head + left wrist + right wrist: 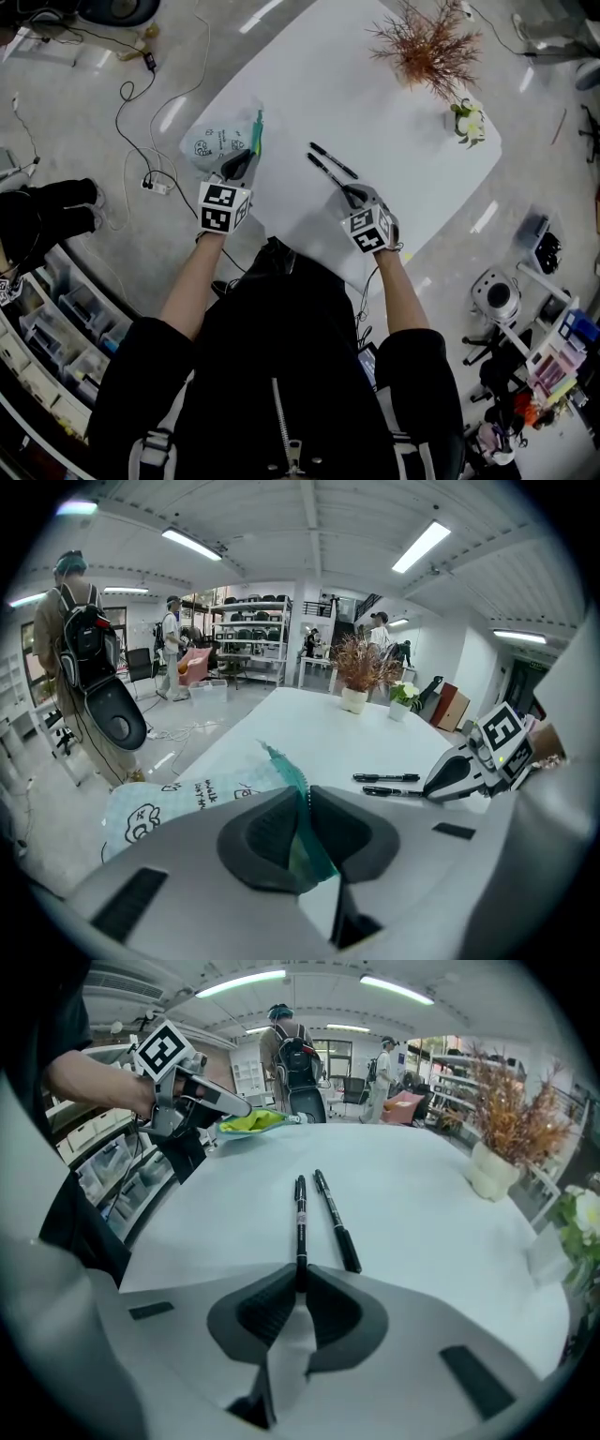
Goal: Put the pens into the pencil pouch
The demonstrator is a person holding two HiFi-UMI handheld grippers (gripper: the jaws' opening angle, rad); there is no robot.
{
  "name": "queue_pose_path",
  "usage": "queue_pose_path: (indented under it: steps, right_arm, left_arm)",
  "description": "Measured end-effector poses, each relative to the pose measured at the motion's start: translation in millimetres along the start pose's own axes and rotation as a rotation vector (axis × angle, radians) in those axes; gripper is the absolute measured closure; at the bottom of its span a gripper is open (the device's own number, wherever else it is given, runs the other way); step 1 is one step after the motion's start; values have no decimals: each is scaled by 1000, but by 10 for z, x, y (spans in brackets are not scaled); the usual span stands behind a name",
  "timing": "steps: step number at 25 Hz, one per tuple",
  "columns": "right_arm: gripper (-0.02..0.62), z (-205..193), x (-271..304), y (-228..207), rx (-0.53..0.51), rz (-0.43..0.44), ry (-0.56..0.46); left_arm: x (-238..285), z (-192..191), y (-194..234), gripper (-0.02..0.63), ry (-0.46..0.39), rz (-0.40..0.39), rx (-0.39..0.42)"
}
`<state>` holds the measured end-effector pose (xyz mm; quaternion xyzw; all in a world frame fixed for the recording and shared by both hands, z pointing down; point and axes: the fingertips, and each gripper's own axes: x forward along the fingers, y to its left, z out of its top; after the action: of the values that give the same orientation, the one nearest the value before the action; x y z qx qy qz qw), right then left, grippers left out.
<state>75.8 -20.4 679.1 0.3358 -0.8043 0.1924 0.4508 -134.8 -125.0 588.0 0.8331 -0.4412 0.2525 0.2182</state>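
Two black pens lie side by side on the white table (375, 103). My right gripper (351, 195) (300, 1283) is shut on the near end of the left pen (324, 171) (300, 1227), whose barrel still rests on the table. The other pen (335, 160) (336, 1218) lies free just to its right. My left gripper (241, 167) (305, 822) is shut on the green edge of the pencil pouch (220, 141) (187, 794), a pale mint pouch with printed doodles, and lifts that edge. From the right gripper view the pouch (253, 1121) shows at the far left of the table.
A pot of dried brown branches (427, 42) (497, 1162) and a small white flower plant (467, 120) stand at the far right of the table. Cables (141, 112) lie on the floor to the left. People (80, 658) stand in the room beyond.
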Motion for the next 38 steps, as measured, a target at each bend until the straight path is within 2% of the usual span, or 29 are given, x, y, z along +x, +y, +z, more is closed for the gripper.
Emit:
queue_pose_path:
  steps: [13,19,29,38]
  right_arm:
    - [554,266,-248,-60,-40,-19,-104]
    - [554,490,-309,3,-87,33,-124]
    - [554,818,-185,85,-148,73,-144]
    - [554,1100,-61,306,-188,143,-155]
  left_arm:
    - [-18,37,11,548,-7,1,12]
    - [-15,10,-9,548,1,-3,30]
    - [-9,-27,-40,548,15,-25,56]
    - [-26,-62,-105,548,21,-48,89]
